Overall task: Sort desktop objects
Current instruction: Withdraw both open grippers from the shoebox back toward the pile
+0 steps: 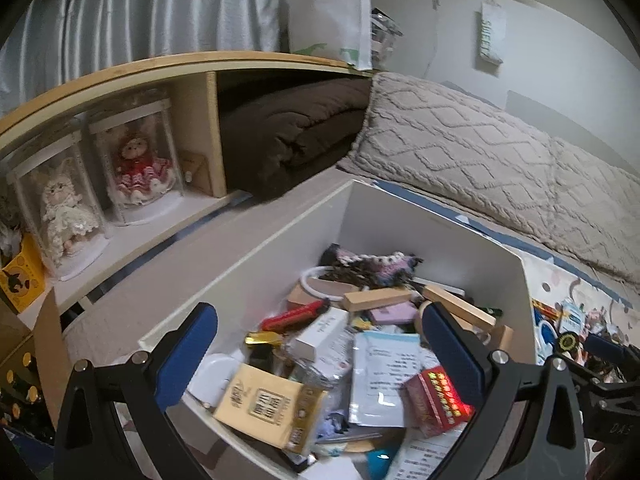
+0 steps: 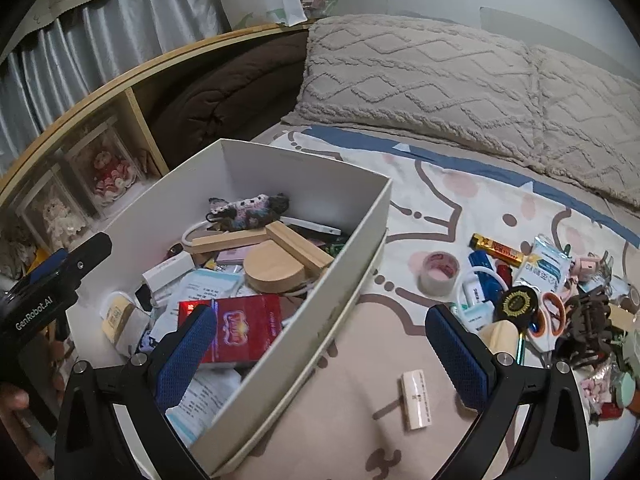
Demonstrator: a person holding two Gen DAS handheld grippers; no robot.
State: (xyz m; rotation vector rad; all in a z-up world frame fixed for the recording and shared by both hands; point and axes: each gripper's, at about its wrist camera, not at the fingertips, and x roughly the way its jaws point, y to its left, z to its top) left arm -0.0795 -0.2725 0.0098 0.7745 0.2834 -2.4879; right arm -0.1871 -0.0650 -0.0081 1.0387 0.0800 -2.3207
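Observation:
A white box on the bed holds several sorted items: a red packet, wooden blocks, a crocheted pouch and papers. My left gripper hangs open and empty over the box. My right gripper is open and empty, straddling the box's right wall. Loose items lie right of the box: a tape roll, a small cream box, a chocolate bar, scissors and a brown hair claw.
Two beige pillows lie along the back of the bed. A wooden shelf at the left holds cased dolls and a brown blanket. The patterned bed cover lies between the box and the pile.

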